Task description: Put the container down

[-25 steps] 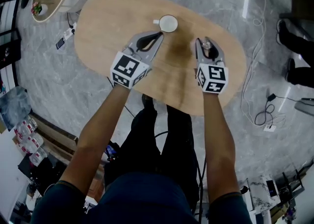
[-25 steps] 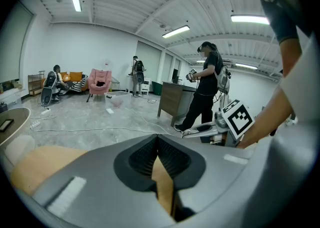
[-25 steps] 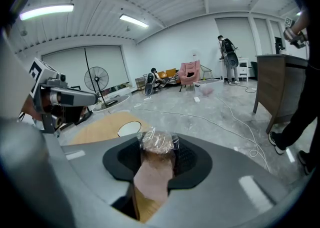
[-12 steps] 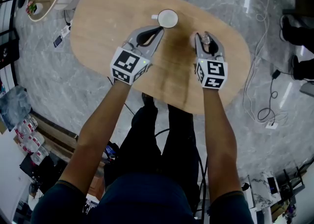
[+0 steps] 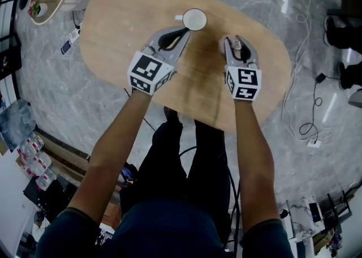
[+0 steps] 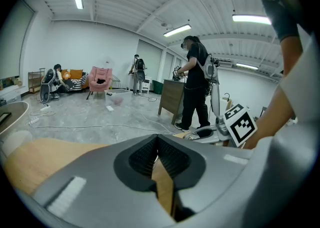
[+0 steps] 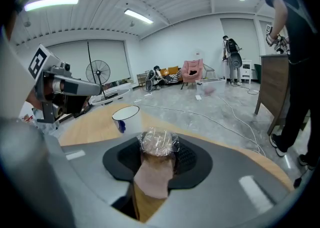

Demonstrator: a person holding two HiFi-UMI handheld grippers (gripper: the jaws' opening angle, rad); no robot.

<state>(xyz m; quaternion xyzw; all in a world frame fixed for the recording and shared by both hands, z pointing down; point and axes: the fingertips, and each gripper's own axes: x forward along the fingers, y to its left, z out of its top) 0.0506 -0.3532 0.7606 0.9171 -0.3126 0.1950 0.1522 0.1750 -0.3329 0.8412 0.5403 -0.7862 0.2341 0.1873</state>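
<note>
A pale wooden oval table (image 5: 113,19) stands on a grey marbled floor, in a big white room where other people are at work in the background.

The task's thing is a small container with a pinkish body and a crinkled clear film over its top (image 7: 159,143). It sits between the jaws of the right gripper (image 5: 236,44), which are clamped on its sides, over the table's right half. In the right gripper view it stands with the film end up and the body running down toward the wood, so its long axis looks roughly upright. I cannot tell whether its base already touches the table, since the jaws hide the underside.

The move turns on what lies straight below. That is bare wood, which also spreads clear toward twelve and three o'clock, so the way down looks unobstructed.

A white ceramic mug (image 5: 194,19) stands at about eleven o'clock from the container, near but apart.

At nine o'clock, just beside the mug, the left gripper (image 5: 182,33) points in with its jaws closed tip to tip on nothing. The right hand is plainly the one to do the setting down.
</note>
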